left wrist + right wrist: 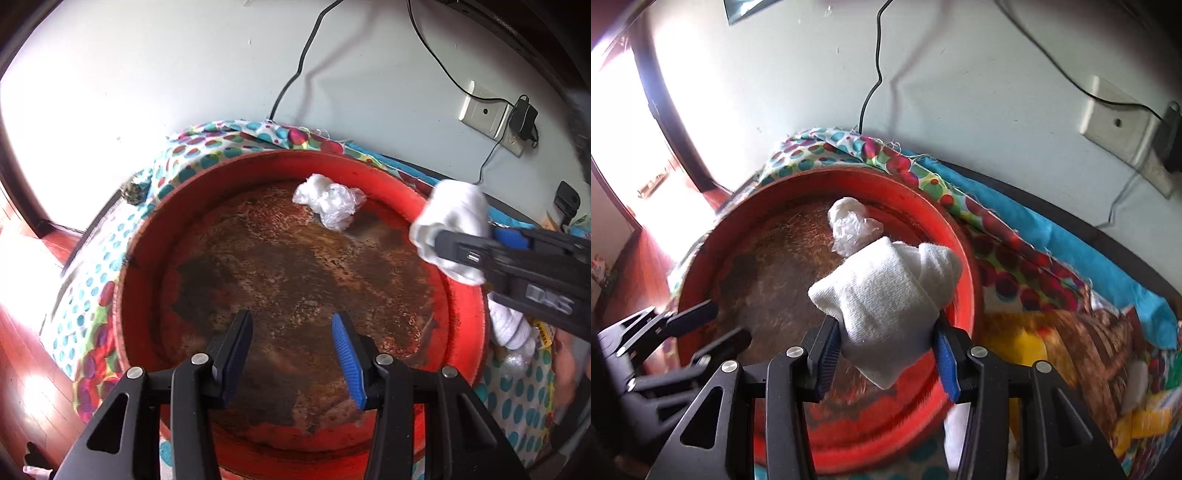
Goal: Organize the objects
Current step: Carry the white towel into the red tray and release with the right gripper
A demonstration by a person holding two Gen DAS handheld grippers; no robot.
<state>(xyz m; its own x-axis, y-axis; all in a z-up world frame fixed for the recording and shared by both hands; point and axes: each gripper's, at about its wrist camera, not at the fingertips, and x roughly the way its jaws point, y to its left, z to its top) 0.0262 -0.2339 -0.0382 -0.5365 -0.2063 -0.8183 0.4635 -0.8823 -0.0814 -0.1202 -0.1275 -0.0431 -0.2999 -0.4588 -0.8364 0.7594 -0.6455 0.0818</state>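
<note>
Right wrist view shows the right gripper [886, 350] with its fingers closed on a white cloth [886, 295] held over the red tray [964, 258]; I would carry it well inside the rim, beside the plastic wad [855, 229], before letting go. Left wrist view alone shows the left gripper [291, 354] wide open and empty over the tray, and more white cloth [513, 328] on the surface to the right.
</note>
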